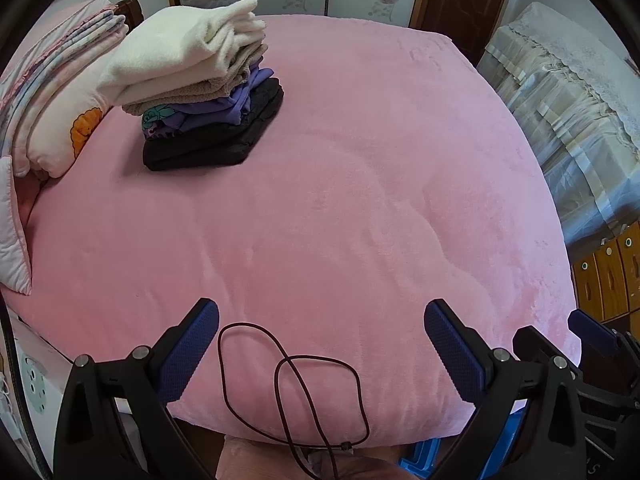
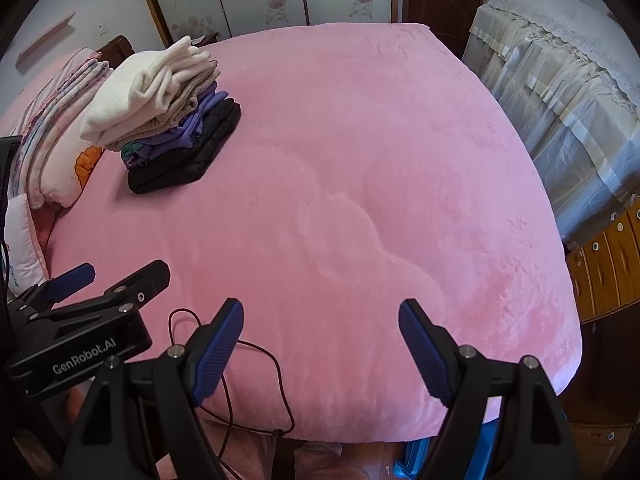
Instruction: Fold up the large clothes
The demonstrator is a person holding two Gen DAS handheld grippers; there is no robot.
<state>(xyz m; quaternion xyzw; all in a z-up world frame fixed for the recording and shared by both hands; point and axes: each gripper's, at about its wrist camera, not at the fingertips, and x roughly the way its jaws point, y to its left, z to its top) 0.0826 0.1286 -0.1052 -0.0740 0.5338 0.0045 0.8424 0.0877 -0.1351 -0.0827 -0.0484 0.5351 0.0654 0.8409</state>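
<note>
A pink plush blanket (image 1: 340,200) covers the whole bed. At ten o'clock on it sits a stack of folded clothes (image 1: 200,88), cream on top, black at the bottom, just beside pillows (image 1: 52,120). A thin dark cord (image 1: 292,384) loops at six o'clock. The left gripper (image 1: 320,344) and right gripper (image 2: 320,344) hover with jaws spread, holding nothing.

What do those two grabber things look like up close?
Each is a black frame with round silver bolts and two long fingers faced with bumpy blue pads. The left gripper and the right gripper match. White letters on the left one's side read GenRobot.AI. A thin dark red cord loops below them.
</note>
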